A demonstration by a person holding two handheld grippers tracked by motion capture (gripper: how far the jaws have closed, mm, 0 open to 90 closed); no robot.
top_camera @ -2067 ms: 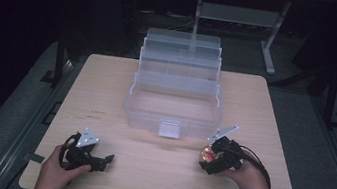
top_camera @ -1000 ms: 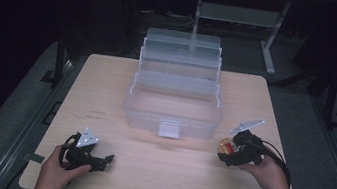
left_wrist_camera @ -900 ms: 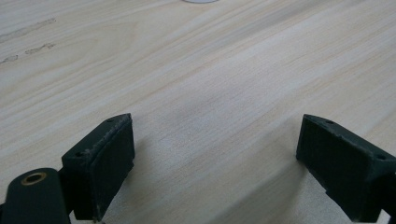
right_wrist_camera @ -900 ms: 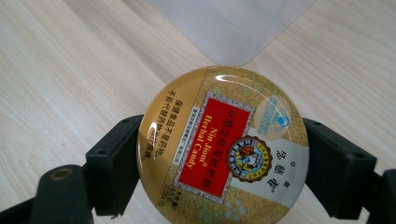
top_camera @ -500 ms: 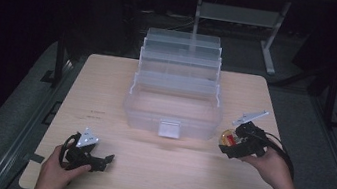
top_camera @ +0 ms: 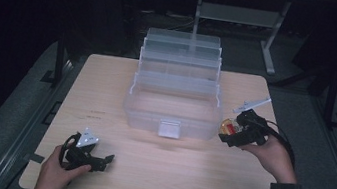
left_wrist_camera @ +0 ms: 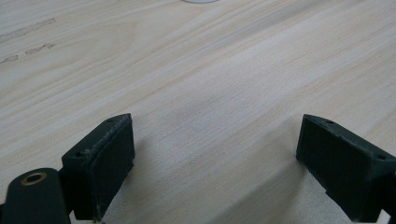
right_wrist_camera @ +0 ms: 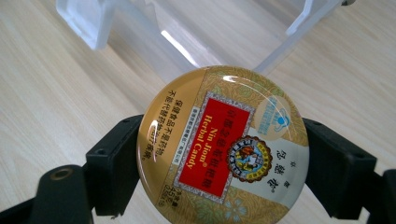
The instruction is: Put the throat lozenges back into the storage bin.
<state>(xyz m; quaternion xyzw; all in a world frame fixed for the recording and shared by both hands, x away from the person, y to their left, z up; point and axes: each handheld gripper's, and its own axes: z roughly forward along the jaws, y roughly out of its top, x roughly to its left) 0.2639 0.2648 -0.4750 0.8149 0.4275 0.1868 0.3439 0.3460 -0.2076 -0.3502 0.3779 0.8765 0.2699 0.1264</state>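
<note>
A round gold candy tin (right_wrist_camera: 223,147) with a red label sits clamped between the two black jaws in the right gripper view. In the high view my right gripper (top_camera: 231,133) holds that tin (top_camera: 226,127) just off the right end of the clear plastic box (top_camera: 173,106), a little above the table. My left gripper (top_camera: 105,160) rests near the table's front left, held by a hand. Its jaws stand wide apart over bare wood in the left gripper view, with nothing between them (left_wrist_camera: 212,170).
The clear box is a tiered organiser opened out, with stepped trays (top_camera: 181,56) rising toward the back and a latch tab (top_camera: 169,128) on its front wall. The wooden table (top_camera: 106,90) has dark floor around it. A metal stand (top_camera: 239,14) is behind.
My right gripper has carried the tin up and away from the table's front, toward the right end of the clear box. The left gripper has stayed where it was.
</note>
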